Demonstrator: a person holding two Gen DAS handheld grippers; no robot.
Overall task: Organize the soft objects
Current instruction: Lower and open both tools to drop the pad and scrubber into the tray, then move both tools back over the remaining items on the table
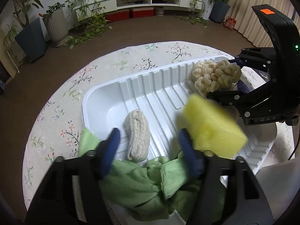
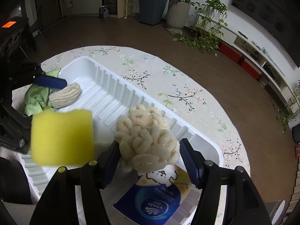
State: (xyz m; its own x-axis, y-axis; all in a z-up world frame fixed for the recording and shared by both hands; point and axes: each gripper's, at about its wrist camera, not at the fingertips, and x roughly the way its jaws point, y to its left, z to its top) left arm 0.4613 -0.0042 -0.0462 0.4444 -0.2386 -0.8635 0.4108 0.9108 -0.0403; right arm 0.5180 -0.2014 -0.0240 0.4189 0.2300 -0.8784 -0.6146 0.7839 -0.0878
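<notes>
Sponge first: the blurred yellow rectangular foam sponge (image 1: pixel 213 125) sits just right of your left gripper (image 1: pixel 148 150), whose fingers gape wide, empty. It looks mid-drop into the white ribbed plastic tray (image 1: pixel 105 103). Your right gripper (image 2: pixel 148 161) is open too, its fingers either side of the cream chunky-knit yarn bundle (image 2: pixel 146 136). Next, close gently on that.

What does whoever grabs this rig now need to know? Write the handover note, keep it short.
Left gripper: open, above the green cloth and knitted roll at one end of the white tray.
Right gripper: open, flanking the cream yarn bundle at the other end, tissue pack beneath.
Yellow sponge: blurred, in neither gripper, over the tray.
Done: roll and yarn in the tray.
Left: probably settle the sponge and cloth.
</notes>
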